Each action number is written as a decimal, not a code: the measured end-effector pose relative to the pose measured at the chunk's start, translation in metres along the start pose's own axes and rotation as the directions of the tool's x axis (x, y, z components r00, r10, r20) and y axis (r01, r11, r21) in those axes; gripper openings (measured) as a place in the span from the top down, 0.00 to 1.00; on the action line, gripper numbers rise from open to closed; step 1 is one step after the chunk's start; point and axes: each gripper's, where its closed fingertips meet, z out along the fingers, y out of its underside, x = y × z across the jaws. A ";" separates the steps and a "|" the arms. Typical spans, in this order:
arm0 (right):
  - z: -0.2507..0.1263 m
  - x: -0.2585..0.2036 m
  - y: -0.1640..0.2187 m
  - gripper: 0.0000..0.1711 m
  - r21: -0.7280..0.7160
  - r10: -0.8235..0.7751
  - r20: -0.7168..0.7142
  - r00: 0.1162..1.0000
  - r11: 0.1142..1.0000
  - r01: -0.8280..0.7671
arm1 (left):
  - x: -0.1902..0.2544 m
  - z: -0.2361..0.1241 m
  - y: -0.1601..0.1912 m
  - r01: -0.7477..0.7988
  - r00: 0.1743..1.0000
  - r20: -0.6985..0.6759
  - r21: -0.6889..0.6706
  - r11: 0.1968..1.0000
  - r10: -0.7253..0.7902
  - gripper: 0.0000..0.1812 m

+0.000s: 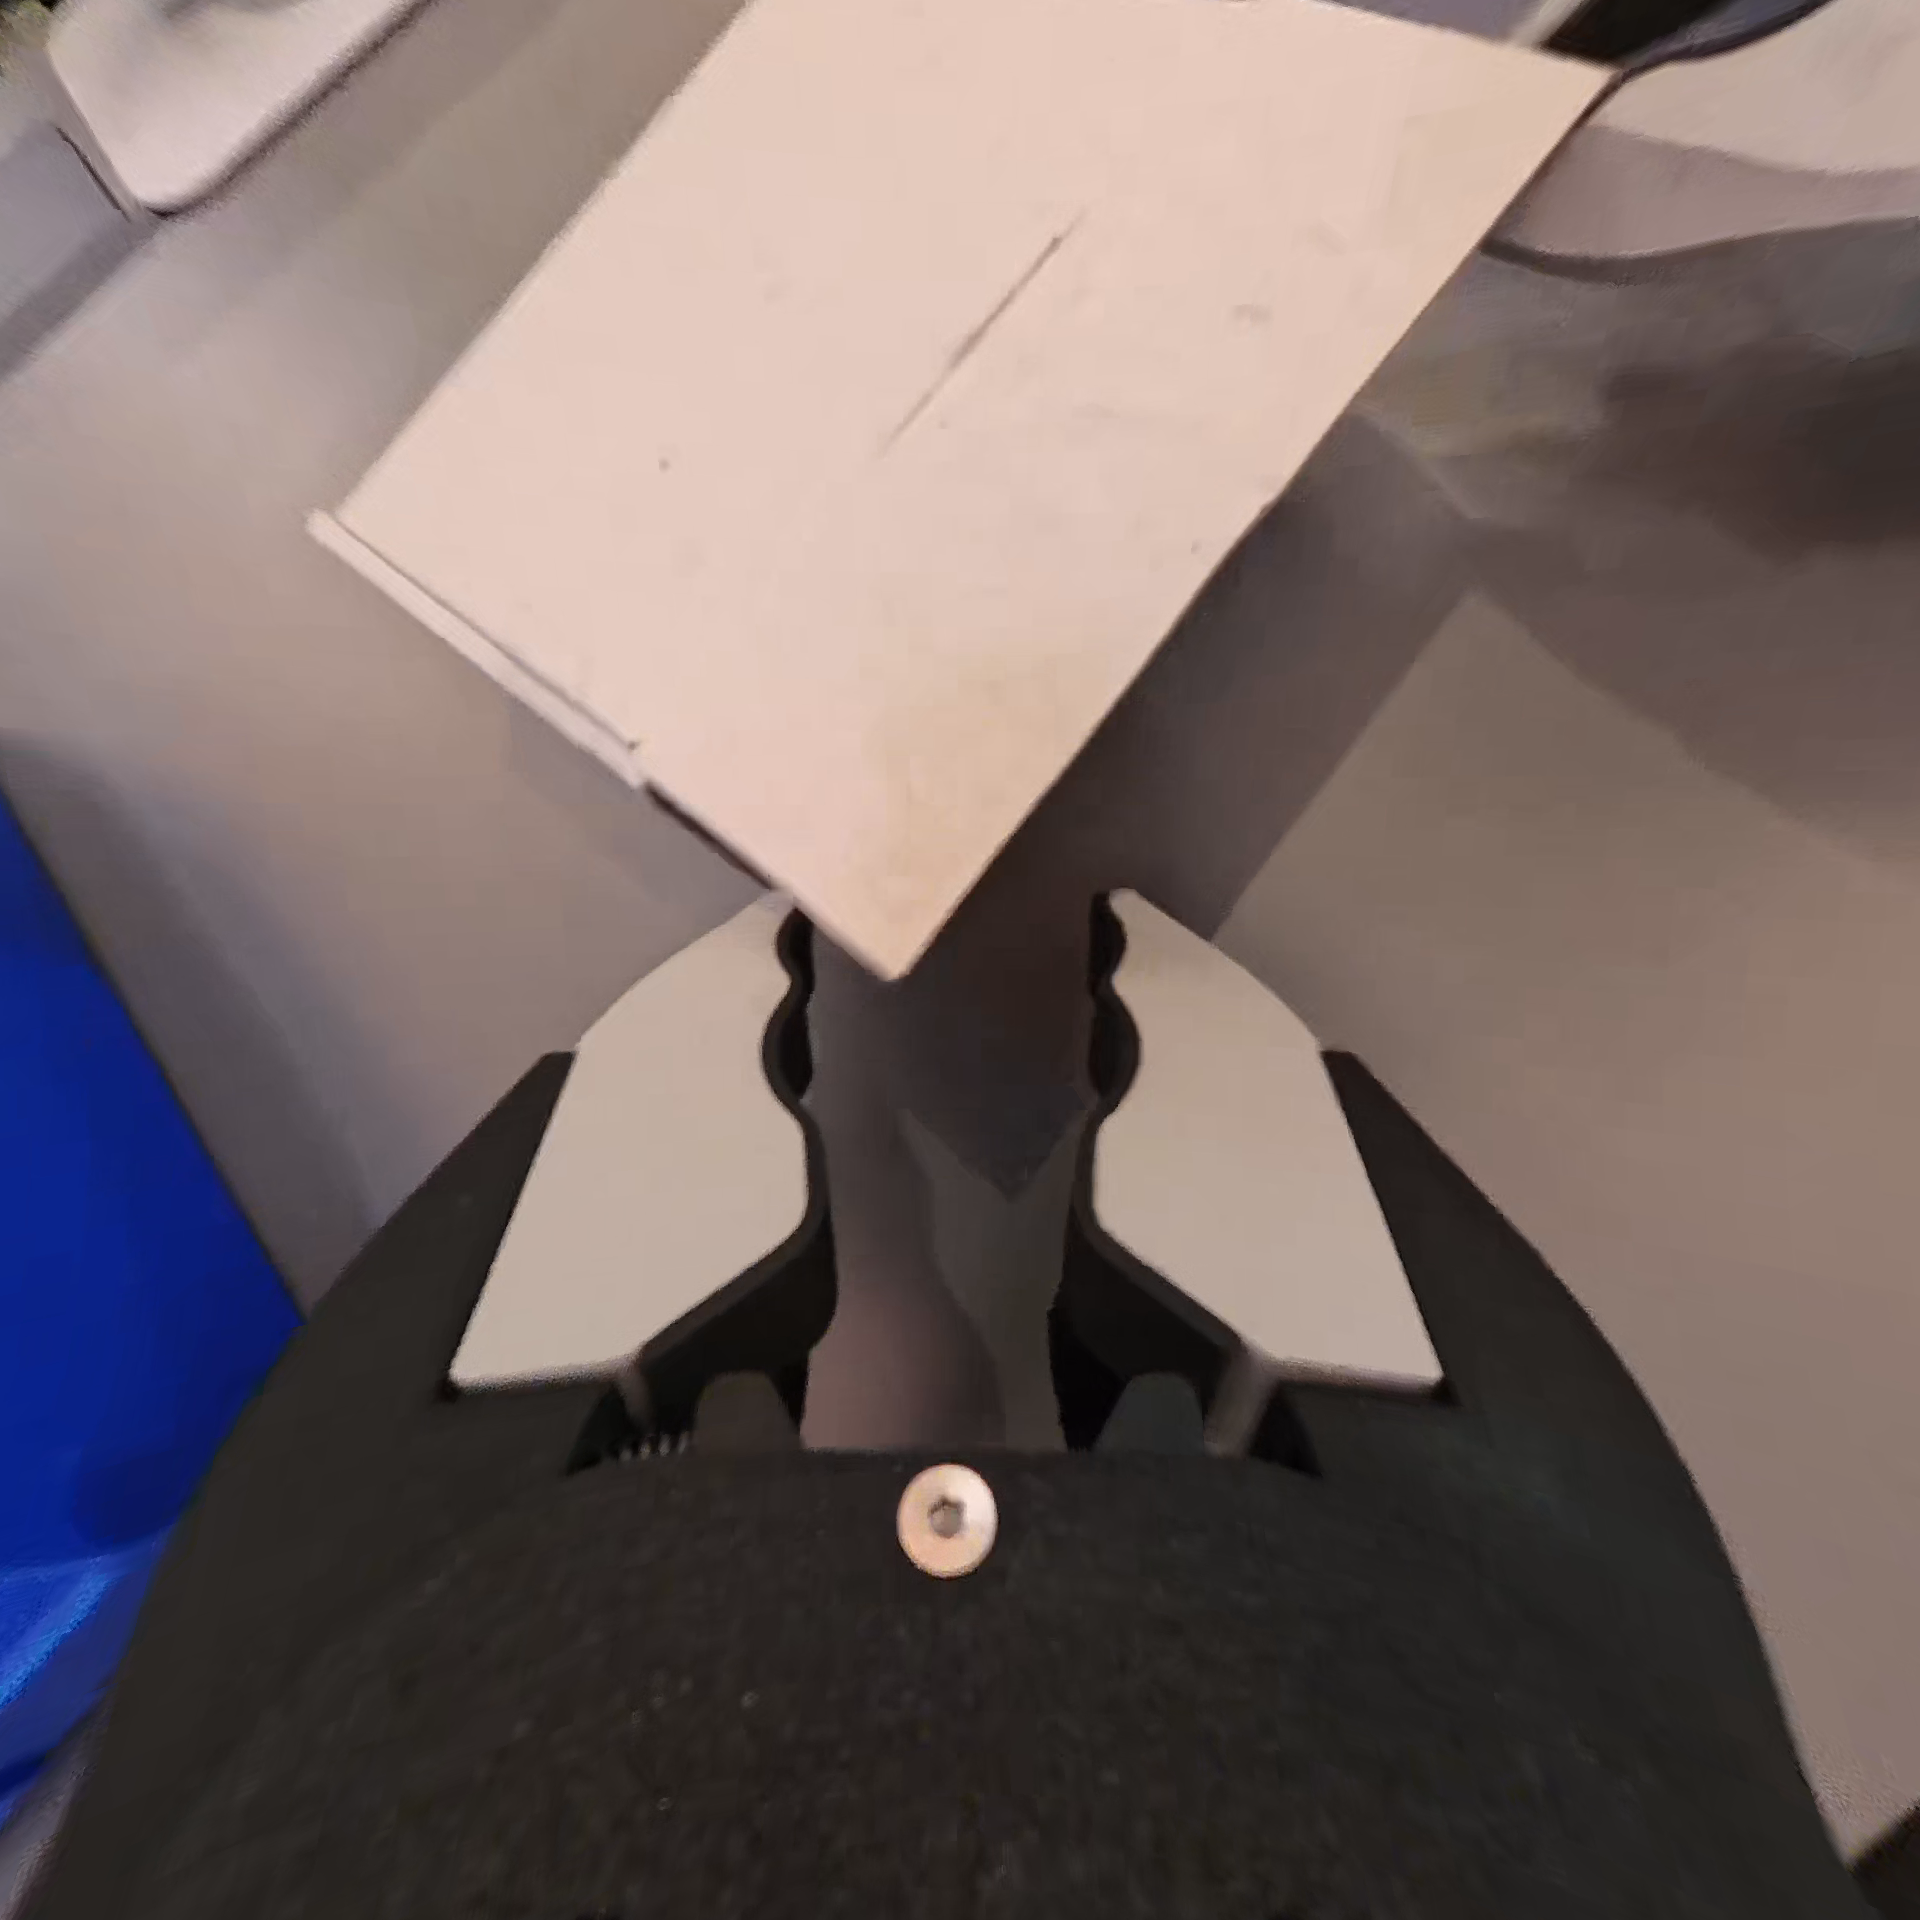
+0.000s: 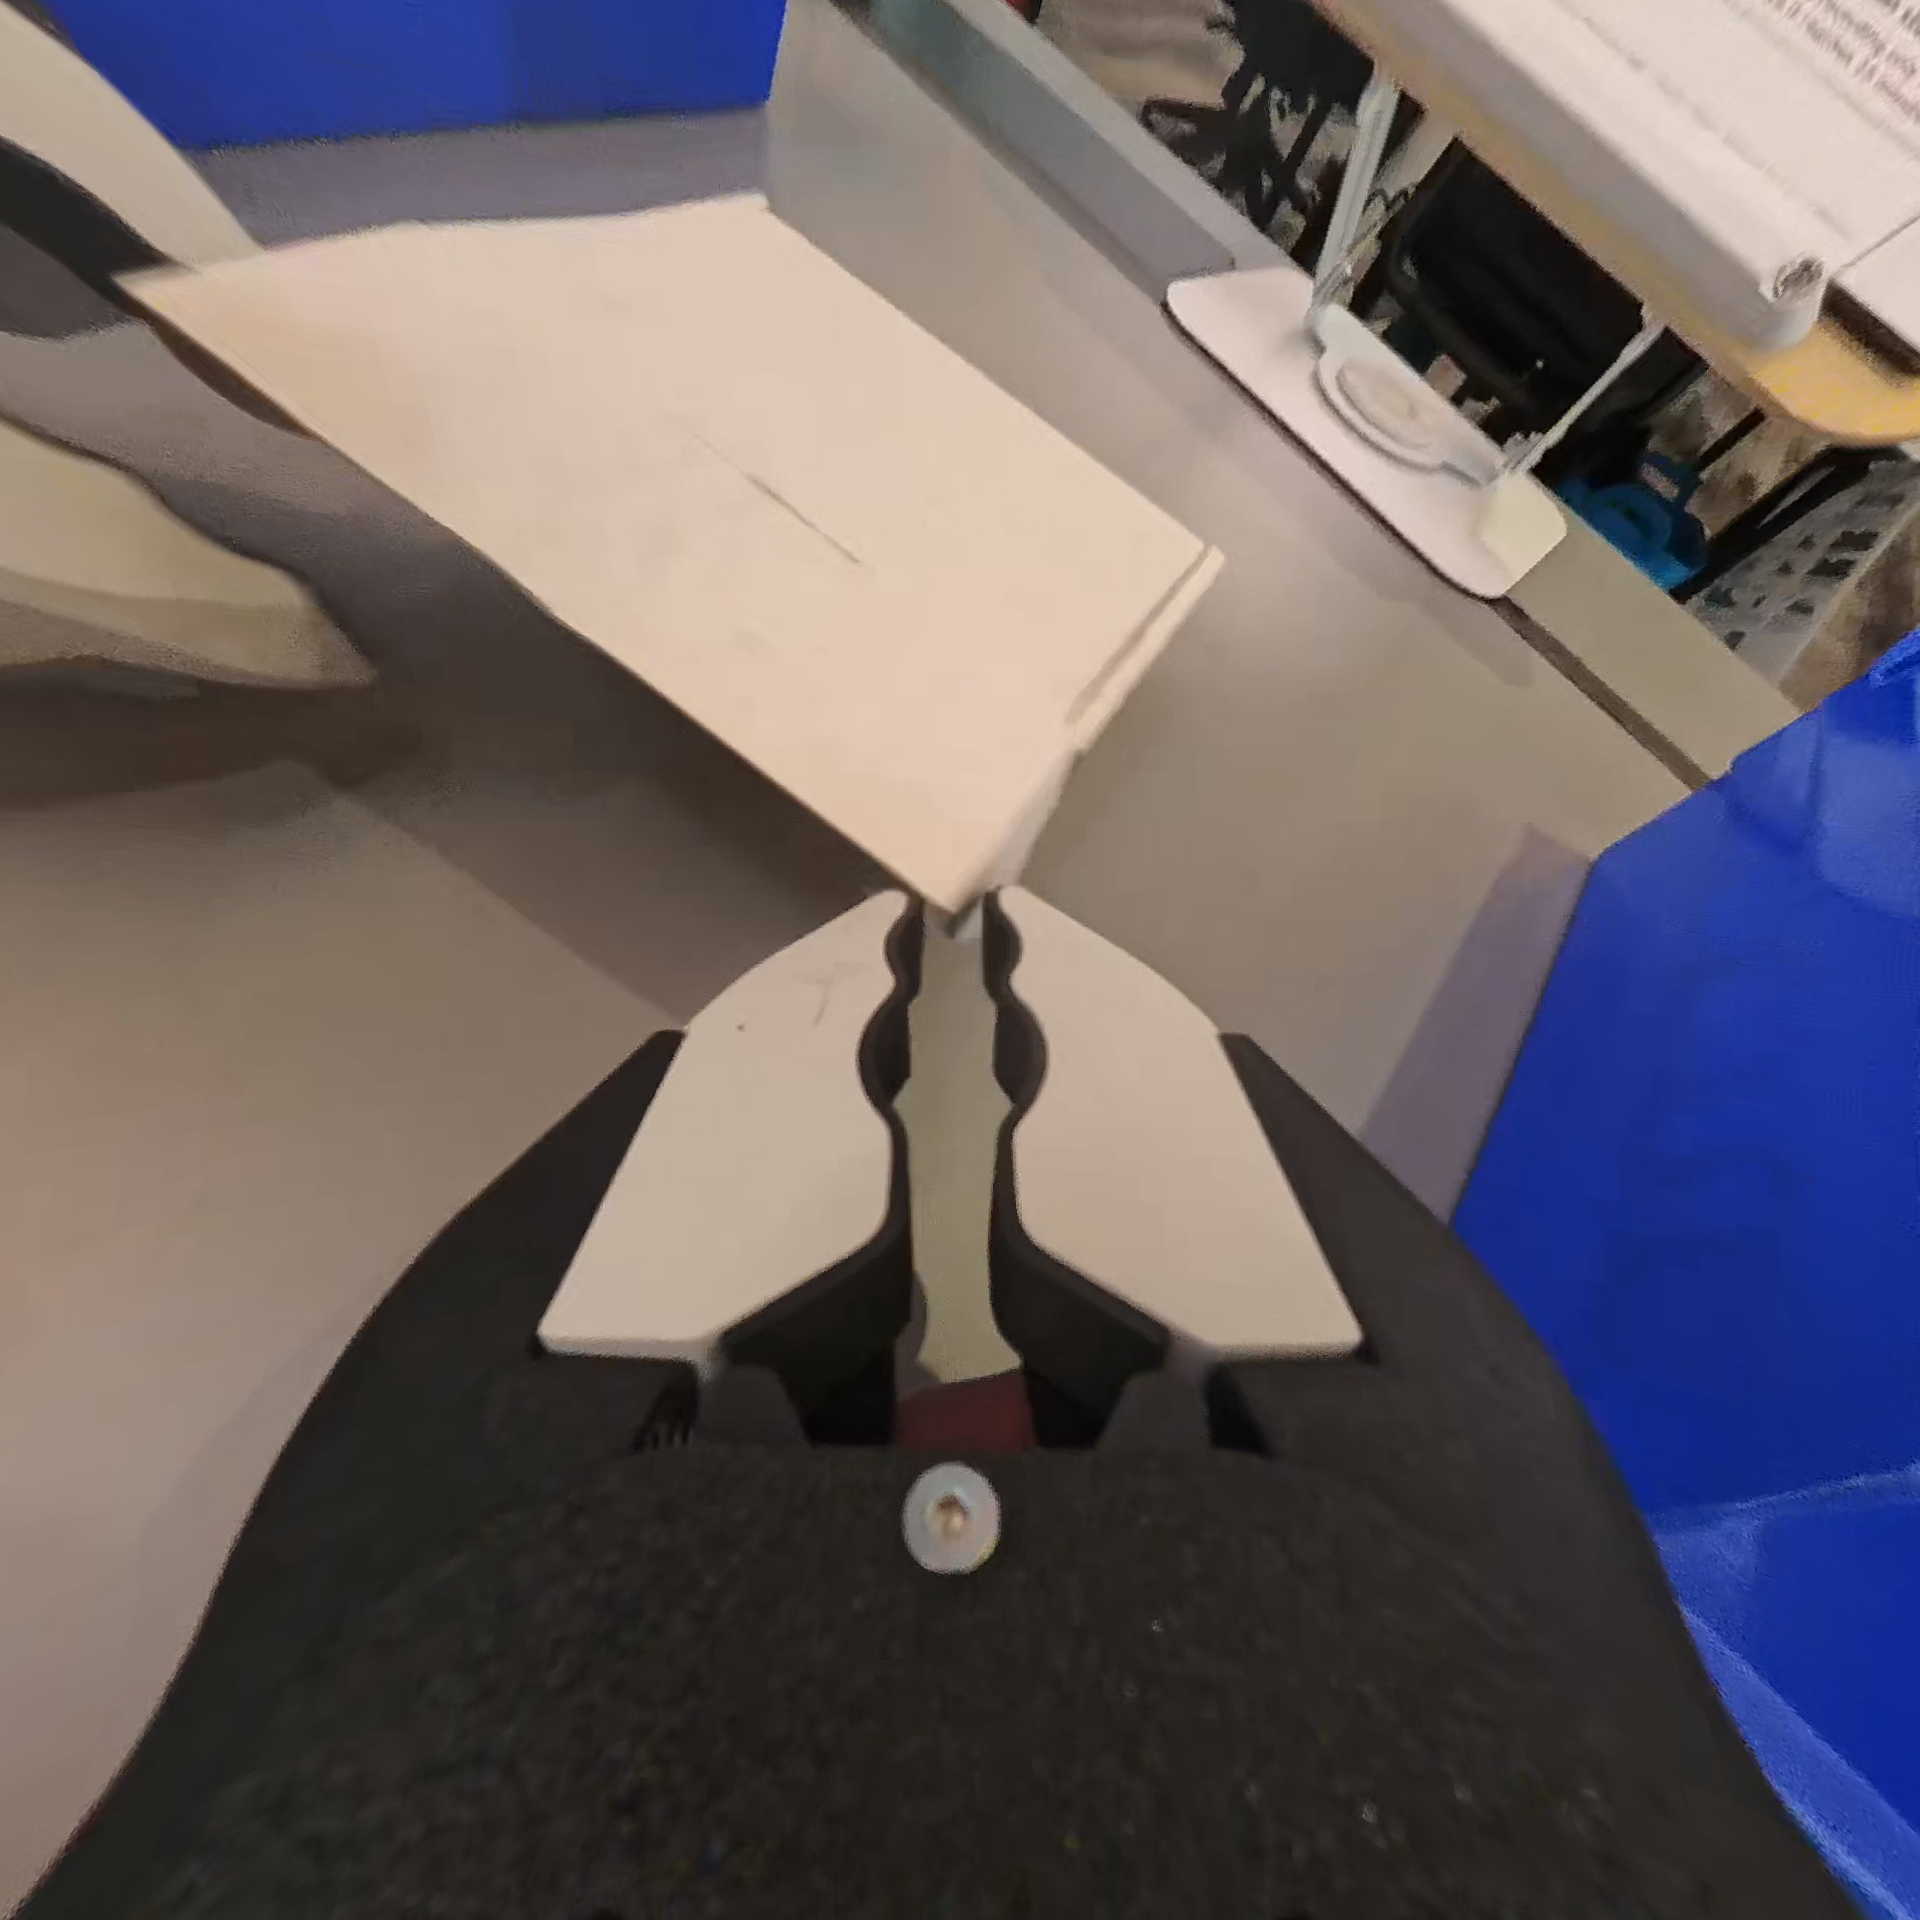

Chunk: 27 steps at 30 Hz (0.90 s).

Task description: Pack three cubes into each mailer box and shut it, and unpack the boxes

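Mailer box (image 1: 914, 457), white, lid shut, contents hidden; filled the upper centre of both views above the grey table (image 1: 1558, 935). Left gripper (image 1: 945, 945): jaws apart, box corner between the tips, contact unclear. Right gripper (image 2: 951, 914): jaws nearly together, pinching a box corner. Blue bins (image 2: 1714, 1143) at frame edges, contents unseen.

the white mailer box (image 1: 914, 436) is sitting shut on the grey table (image 1: 1558, 935), its flat lid facing up with a thin dark slit near the middle and faint smudges across it. in both wrist views it is lying turned corner-on to the camera, a folded side flap (image 2: 1138, 644) showing along one edge.
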 end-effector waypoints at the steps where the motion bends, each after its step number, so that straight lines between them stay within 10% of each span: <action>1: -0.001 -0.001 -0.003 0.95 0.008 0.009 0.003 1.000 1.000 -0.009 | -0.002 -0.001 -0.006 -0.001 1.000 0.014 0.021 1.000 0.001 0.79; 4: -0.006 0.002 -0.007 0.96 0.009 0.035 -0.006 0.999 0.999 -0.034 | -0.005 -0.006 -0.015 0.039 0.999 0.001 0.062 0.997 -0.039 0.95; 12: 0.008 0.001 0.006 0.96 -0.084 0.136 0.073 0.988 0.988 -0.130 | 0.004 0.011 0.001 0.037 0.997 -0.063 -0.042 0.998 -0.040 1.00; 27: -0.014 0.009 -0.020 0.77 0.025 0.201 0.185 0.962 0.978 -0.209 | 0.012 -0.020 0.002 0.285 0.884 -0.378 -0.033 0.958 -0.276 0.70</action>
